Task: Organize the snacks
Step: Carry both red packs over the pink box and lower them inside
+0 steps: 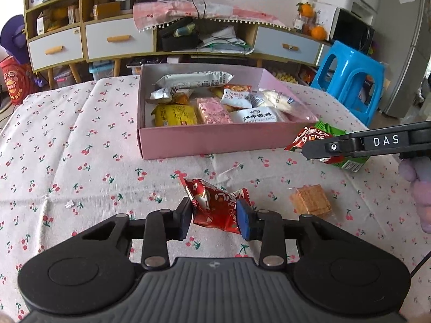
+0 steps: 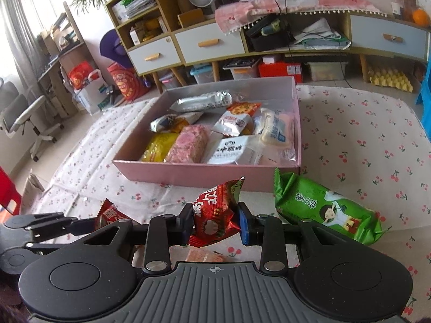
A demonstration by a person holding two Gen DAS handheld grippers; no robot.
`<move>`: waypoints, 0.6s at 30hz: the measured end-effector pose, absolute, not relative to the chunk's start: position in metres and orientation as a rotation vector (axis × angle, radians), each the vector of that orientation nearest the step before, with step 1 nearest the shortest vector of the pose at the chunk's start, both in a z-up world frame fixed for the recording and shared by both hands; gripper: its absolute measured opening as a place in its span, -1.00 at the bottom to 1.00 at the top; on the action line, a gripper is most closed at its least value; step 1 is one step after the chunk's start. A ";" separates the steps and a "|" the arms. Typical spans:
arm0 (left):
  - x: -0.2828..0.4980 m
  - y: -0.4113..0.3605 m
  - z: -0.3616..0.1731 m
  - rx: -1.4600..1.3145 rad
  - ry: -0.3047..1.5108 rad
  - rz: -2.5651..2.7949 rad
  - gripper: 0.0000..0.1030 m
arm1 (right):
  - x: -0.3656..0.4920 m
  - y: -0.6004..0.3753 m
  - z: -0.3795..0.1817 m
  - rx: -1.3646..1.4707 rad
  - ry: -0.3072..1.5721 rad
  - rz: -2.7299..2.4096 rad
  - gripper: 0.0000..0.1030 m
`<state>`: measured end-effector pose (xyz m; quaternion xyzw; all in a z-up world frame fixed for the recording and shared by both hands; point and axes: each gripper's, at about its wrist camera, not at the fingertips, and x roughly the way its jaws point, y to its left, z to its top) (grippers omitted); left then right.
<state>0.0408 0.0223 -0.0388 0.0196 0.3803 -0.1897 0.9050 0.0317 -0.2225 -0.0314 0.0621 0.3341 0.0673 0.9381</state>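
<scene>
A pink box [image 1: 215, 138] holding several snack packets stands on the cherry-print tablecloth; it also shows in the right wrist view [image 2: 204, 173]. My left gripper [image 1: 214, 214] is shut on a red snack packet [image 1: 212, 204] just above the cloth, in front of the box. My right gripper [image 2: 215, 222] is shut on another red snack packet [image 2: 215, 215], near the box's front right corner; it also shows in the left wrist view [image 1: 312, 150]. A green snack packet [image 2: 326, 212] lies right of it.
A wafer in clear wrap [image 1: 309, 200] lies on the cloth to the right of my left gripper. A blue plastic stool [image 1: 350, 80] stands beyond the table's right side. A cabinet with drawers [image 1: 118, 37] lines the back wall.
</scene>
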 end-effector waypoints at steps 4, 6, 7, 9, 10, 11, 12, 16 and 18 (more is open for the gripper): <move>0.042 0.021 -0.030 0.027 0.765 -0.401 -0.37 | 0.032 -0.223 -0.023 0.153 0.662 0.137 -0.38; 0.043 0.019 -0.025 0.021 0.751 -0.401 -0.37 | 0.033 -0.224 -0.017 0.165 0.645 0.132 -0.38; 0.044 0.018 -0.023 0.017 0.742 -0.400 -0.37 | 0.034 -0.225 -0.015 0.175 0.638 0.129 -0.38; 0.046 0.016 -0.018 0.006 0.725 -0.397 -0.37 | 0.037 -0.228 -0.009 0.202 0.622 0.123 -0.38; 0.047 0.015 -0.016 -0.001 0.717 -0.394 -0.37 | 0.038 -0.230 -0.007 0.214 0.615 0.119 -0.38; 0.049 0.014 -0.015 -0.009 0.711 -0.393 -0.37 | 0.040 -0.231 -0.004 0.226 0.606 0.115 -0.38; 0.051 0.013 -0.014 -0.020 0.705 -0.392 -0.37 | 0.043 -0.233 -0.001 0.240 0.597 0.110 -0.38; 0.069 0.008 -0.010 -0.077 0.729 -0.371 -0.37 | 0.059 -0.246 0.009 0.344 0.576 0.083 -0.38; 0.081 0.008 -0.005 -0.118 0.743 -0.364 -0.37 | 0.070 -0.252 0.014 0.383 0.565 0.070 -0.38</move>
